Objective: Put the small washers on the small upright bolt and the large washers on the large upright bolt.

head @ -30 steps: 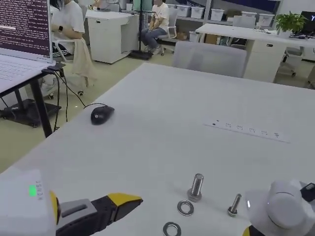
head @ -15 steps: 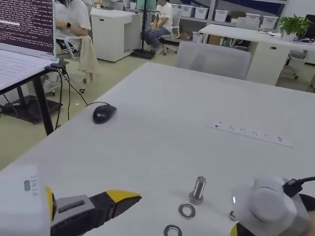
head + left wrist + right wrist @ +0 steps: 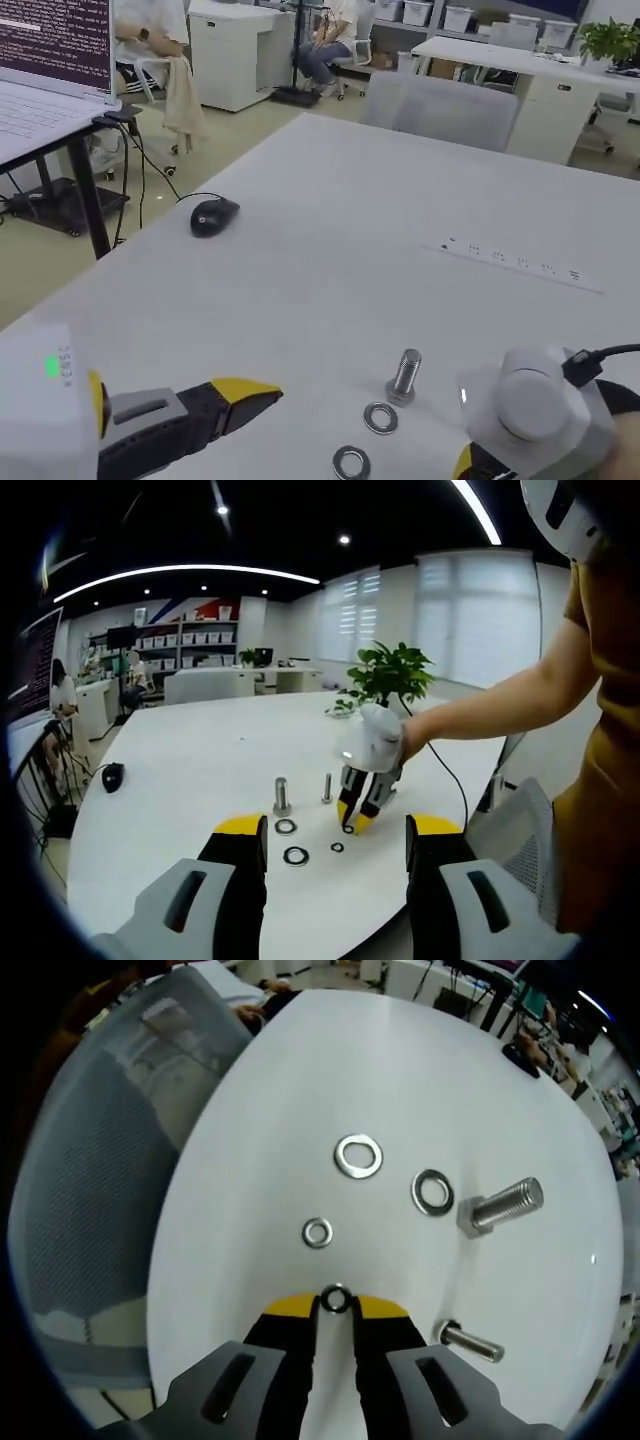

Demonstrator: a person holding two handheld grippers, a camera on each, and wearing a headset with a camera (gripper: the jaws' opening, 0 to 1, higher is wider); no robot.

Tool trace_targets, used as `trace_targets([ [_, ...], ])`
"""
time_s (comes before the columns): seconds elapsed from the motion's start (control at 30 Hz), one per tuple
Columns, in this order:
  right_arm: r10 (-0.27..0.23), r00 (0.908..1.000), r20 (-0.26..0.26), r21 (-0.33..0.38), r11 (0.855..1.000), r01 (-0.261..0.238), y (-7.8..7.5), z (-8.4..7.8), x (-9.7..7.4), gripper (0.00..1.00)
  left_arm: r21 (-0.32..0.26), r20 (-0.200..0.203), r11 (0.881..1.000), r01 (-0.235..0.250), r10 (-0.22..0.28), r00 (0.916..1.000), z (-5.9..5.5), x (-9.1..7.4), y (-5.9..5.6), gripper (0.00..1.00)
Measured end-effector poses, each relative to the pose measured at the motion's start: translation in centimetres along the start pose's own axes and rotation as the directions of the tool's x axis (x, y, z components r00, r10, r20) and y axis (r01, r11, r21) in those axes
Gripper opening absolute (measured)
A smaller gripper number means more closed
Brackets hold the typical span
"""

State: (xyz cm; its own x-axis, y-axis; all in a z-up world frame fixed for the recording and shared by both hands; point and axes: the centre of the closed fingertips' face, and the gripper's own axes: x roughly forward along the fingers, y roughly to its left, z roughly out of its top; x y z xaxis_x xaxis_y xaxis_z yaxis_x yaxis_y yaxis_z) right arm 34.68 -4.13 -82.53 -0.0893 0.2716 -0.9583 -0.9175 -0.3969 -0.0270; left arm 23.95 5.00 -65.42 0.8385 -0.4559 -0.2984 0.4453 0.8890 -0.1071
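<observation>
In the right gripper view my right gripper (image 3: 335, 1307) stands with its tips on the table, shut on a small washer (image 3: 335, 1299). Another small washer (image 3: 318, 1232) lies just beyond. Two large washers (image 3: 358, 1155) (image 3: 432, 1191) rest near the large upright bolt (image 3: 500, 1207). The small upright bolt (image 3: 468, 1341) stands to the right of the jaws. In the left gripper view my left gripper (image 3: 335, 830) is open and holds nothing, well short of the bolts (image 3: 282, 796) (image 3: 326, 788). In the head view the right gripper (image 3: 470, 462) hides the small bolt.
A white table (image 3: 330, 250) carries a black mouse (image 3: 213, 215) at the left and a white power strip (image 3: 520, 265) farther back. A grey chair (image 3: 440, 105) stands at the far edge. A laptop (image 3: 50, 70) sits on a stand to the left.
The right gripper has moved left and down toward the washers and now covers the small bolt in the head view. The left gripper has barely moved.
</observation>
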Motion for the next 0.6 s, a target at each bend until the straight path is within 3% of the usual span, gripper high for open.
trace_targets([
  [0.43,-0.006,1.0,0.001,0.014,1.0,0.005,0.01,0.05,0.05,0.13,0.001,0.007,1.0,-0.014,0.014,0.9999,0.2,-0.31,0.06,0.55],
  [0.6,-0.011,0.9999,0.0,0.015,1.0,0.011,0.07,-0.01,-0.01,0.12,0.002,-0.008,1.0,-0.011,0.011,0.9999,-0.17,-0.19,-0.13,0.55],
])
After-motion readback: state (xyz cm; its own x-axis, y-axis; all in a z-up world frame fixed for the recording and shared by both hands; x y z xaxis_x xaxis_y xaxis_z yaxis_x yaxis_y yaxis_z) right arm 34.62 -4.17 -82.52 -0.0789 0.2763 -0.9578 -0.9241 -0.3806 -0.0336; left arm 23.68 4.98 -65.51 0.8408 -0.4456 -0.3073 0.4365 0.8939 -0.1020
